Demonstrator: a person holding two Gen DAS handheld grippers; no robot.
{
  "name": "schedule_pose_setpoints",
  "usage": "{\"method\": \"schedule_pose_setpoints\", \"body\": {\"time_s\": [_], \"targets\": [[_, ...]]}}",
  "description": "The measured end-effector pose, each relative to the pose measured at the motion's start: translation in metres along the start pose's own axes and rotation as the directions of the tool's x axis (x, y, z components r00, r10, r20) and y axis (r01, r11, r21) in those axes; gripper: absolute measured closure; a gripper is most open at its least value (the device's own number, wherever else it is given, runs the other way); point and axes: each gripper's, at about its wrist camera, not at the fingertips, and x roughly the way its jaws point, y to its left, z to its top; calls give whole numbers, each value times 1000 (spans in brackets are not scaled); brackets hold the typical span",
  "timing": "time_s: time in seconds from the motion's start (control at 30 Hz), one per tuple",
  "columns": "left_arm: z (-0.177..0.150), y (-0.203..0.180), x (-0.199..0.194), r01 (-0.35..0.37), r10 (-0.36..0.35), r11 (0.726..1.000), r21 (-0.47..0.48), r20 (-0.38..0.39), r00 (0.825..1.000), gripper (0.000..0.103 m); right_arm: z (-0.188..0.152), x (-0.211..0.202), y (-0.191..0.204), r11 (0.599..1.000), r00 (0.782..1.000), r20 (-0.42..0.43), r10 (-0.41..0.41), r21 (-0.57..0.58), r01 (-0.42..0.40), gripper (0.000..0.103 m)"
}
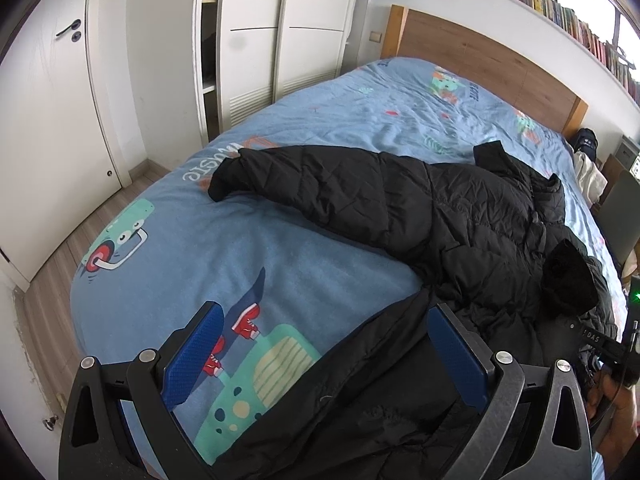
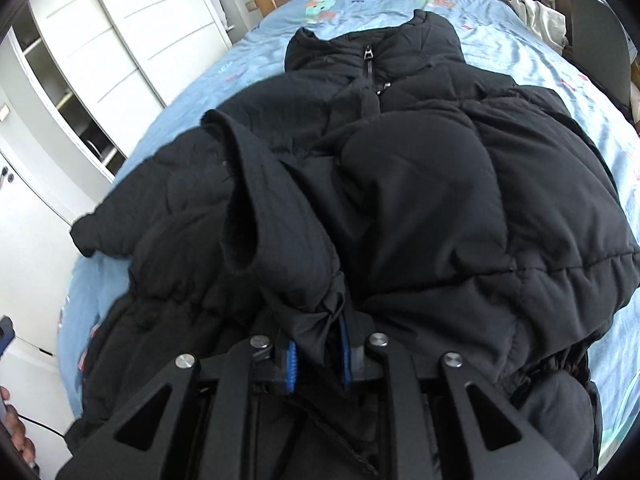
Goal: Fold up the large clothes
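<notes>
L gripper (image 1: 328, 356) hung wide open over the black puffer jacket (image 1: 440, 216), holding nothing. R gripper (image 2: 318, 354) was nearly closed, pinching a jacket cuff (image 2: 280, 216). Jacket lay spread on blue cartoon bedspread (image 1: 180, 240), one sleeve (image 1: 304, 176) stretched out. Beyond: wooden headboard (image 1: 472, 52), white wardrobe (image 1: 288, 28), bookshelf (image 1: 560, 8). Hem cut off by frame edge.

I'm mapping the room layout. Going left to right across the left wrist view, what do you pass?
White door with dark handle → white wardrobe → black puffer jacket on the blue cartoon-print bedspread → wooden headboard → grey chair.
</notes>
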Motion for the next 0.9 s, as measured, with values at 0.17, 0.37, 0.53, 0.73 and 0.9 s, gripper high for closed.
{"method": "schedule_pose_setpoints", "body": {"time_s": [0.17, 0.37, 0.53, 0.73, 0.9], "targets": [[-2, -15, -8, -15, 14, 999, 31, 39, 999, 3, 1, -3, 6, 999, 1000, -7, 23, -30, -23, 49], [-1, -38, -17, 2, -6, 998, 64, 66, 998, 3, 0, -18, 37, 984, 998, -8, 57, -169, -58, 39], [1, -79, -8, 75, -75, 987, 143, -8, 997, 3, 4, -54, 29, 977, 994, 43, 102, -191, -92, 39], [3, -149, 1, 144, -144, 959, 245, -19, 989, 3, 15, -95, -36, 993, 992, 128, -2, -117, 18, 39], [6, -225, 31, 222, -206, 932, 285, -84, 975, 3, 22, -107, -99, 993, 983, 151, -101, -40, 108, 39]]}}
